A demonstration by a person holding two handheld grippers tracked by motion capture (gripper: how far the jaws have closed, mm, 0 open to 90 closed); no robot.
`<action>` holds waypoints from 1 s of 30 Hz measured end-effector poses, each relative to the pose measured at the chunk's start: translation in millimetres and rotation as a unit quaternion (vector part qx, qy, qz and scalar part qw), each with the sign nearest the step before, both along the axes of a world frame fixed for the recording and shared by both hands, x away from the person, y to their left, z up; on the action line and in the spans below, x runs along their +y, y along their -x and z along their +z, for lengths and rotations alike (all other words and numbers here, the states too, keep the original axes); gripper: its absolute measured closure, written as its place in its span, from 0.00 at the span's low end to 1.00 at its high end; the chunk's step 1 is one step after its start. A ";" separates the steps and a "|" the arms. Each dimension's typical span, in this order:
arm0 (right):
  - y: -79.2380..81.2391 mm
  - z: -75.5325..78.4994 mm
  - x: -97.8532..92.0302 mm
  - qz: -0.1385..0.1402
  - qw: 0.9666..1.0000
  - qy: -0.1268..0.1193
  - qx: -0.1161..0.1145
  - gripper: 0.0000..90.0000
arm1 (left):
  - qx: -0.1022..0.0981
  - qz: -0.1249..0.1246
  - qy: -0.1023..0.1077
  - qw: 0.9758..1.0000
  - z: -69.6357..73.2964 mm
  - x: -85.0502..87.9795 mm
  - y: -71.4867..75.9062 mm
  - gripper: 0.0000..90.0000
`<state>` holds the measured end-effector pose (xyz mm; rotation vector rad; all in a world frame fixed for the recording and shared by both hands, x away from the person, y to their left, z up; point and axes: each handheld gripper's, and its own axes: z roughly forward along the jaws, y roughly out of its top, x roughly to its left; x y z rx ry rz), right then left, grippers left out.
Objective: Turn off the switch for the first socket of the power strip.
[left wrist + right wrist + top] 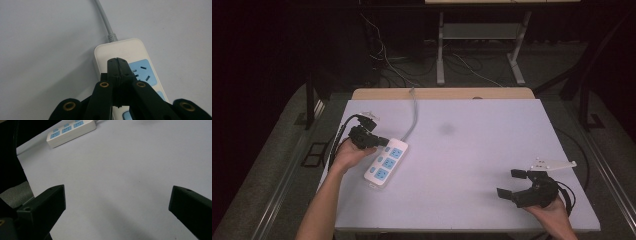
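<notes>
A dark room with cables on the floor and a metal frame at the back surrounds a table [472, 150] covered by a pale grey sheet. The left gripper [382, 141] has its two black jaws pressed flat together with nothing between them; in the left gripper view their closed tip [117, 62] sits over the cord end of a white power strip [120, 50], right at the edge of its first blue socket [143, 71], though whether the tip touches the plastic cannot be told. Seen from above, the power strip [387, 164] lies slanted near the table's left edge, three blue sockets facing up, and its grey cord [414, 112] runs off toward the far edge of the table. The person's left hand [347, 152] holds that gripper from beside the strip, with the forearm coming in from below. Well apart, near the right front corner, the right gripper [511, 183] has its jaws spread wide and holds nothing; in the right gripper view its jaws frame bare sheet, with the power strip [71, 131] far off at the top left. The right hand [552, 210] holds it just above the table, a grey three-cornered plate [554, 164] sticking out on top.
</notes>
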<state>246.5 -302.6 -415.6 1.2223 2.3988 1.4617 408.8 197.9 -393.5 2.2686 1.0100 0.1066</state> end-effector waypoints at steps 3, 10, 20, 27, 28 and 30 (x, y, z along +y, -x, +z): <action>0.0 0.1 -0.2 -0.001 1.000 -0.001 0.000 0.01 | -0.005 0.002 0.000 1.000 3.8 -0.5 0.0 1.00; 0.2 0.1 0.0 -0.001 1.000 0.000 0.000 0.01 | -0.015 0.006 0.002 1.000 13.2 0.5 2.3 0.99; 0.1 0.3 -1.1 -0.001 1.000 -0.003 0.001 0.01 | -0.029 0.024 0.010 0.999 29.0 6.1 10.7 0.99; 0.2 0.5 -1.8 -0.002 1.000 -0.005 0.002 0.01 | -0.046 0.045 0.026 0.998 42.0 15.2 23.0 0.95; 0.1 0.5 -1.9 -0.002 1.000 -0.006 0.001 0.01 | -0.048 0.046 0.028 0.997 43.8 17.0 25.0 0.95; 0.4 0.6 -2.0 -0.002 1.000 -0.007 0.001 0.01 | -0.055 0.052 0.034 0.997 46.7 20.0 29.5 0.90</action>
